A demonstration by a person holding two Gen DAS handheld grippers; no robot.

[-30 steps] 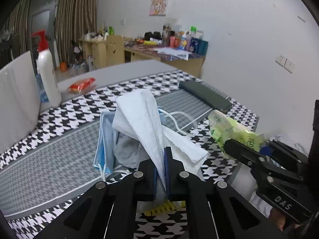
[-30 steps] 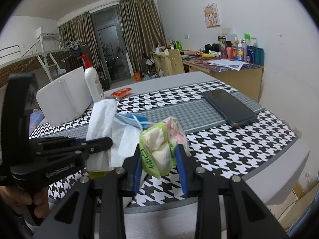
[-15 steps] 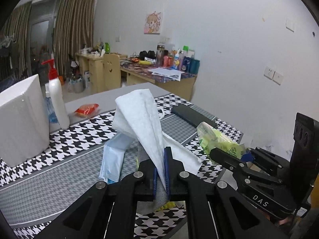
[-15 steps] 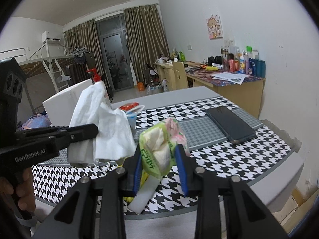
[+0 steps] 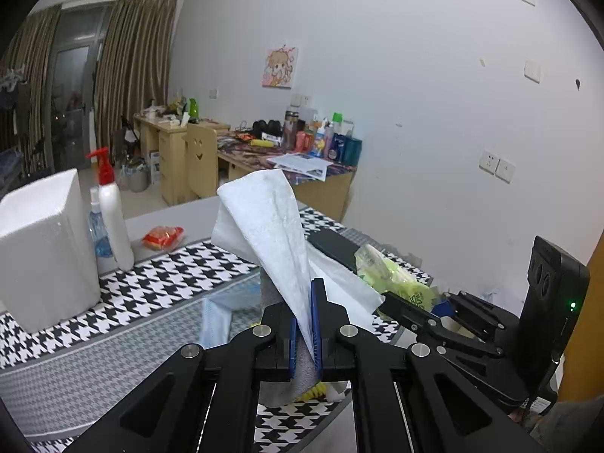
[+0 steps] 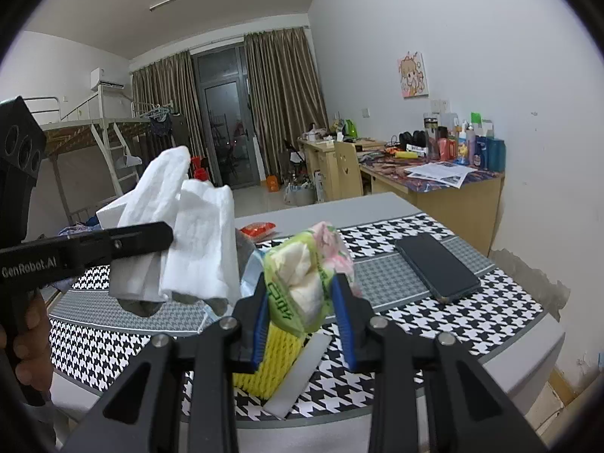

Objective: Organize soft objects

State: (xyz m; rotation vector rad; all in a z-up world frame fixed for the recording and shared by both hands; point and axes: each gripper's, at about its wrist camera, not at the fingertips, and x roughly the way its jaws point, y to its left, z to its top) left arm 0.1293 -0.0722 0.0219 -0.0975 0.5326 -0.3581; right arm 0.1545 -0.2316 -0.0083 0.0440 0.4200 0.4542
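Note:
A white paper towel [image 5: 270, 226] stands up from my left gripper [image 5: 305, 324], which is shut on its lower edge and lifted above the table. The right wrist view has the same towel [image 6: 196, 238] hanging from that gripper on the left. My right gripper [image 6: 302, 302] is shut on a green tissue pack [image 6: 305, 275], also held off the table; from the left wrist view the pack [image 5: 392, 277] is at the right. Beneath lie a blue face mask [image 5: 215, 321], a grey cloth [image 6: 245, 249] and a yellow foam net [image 6: 264, 362].
The houndstooth table runner [image 6: 434, 321] carries a dark phone [image 6: 438, 264] at the right. A white foam block [image 5: 45, 241], a white pump bottle [image 5: 111, 207] and a red snack packet [image 5: 164, 236] stand at the far left. A cluttered desk [image 6: 434, 177] lines the back wall.
Both grippers have risen with their loads. The paper towel is lifted clear of the mask and cloth, and more of the room shows behind.

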